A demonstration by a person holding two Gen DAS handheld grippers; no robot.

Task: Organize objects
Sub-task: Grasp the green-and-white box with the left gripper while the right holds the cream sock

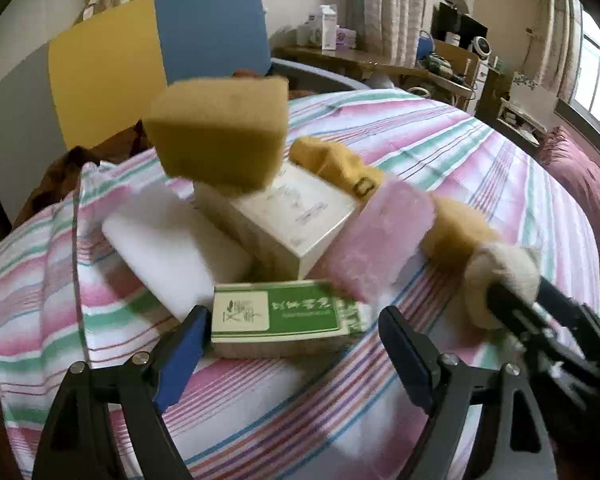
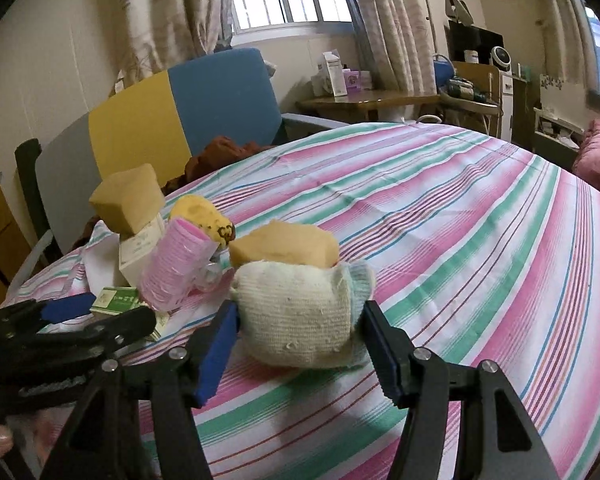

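A: What do your right tongs hold?
B: They're clenched on the rolled sock, on the bed.
A: And your left tongs?
B: Released, around the green box.

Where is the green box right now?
The green box lies on the striped bedsheet, low centre in the left wrist view, between the open left gripper fingers, just before the cream box.
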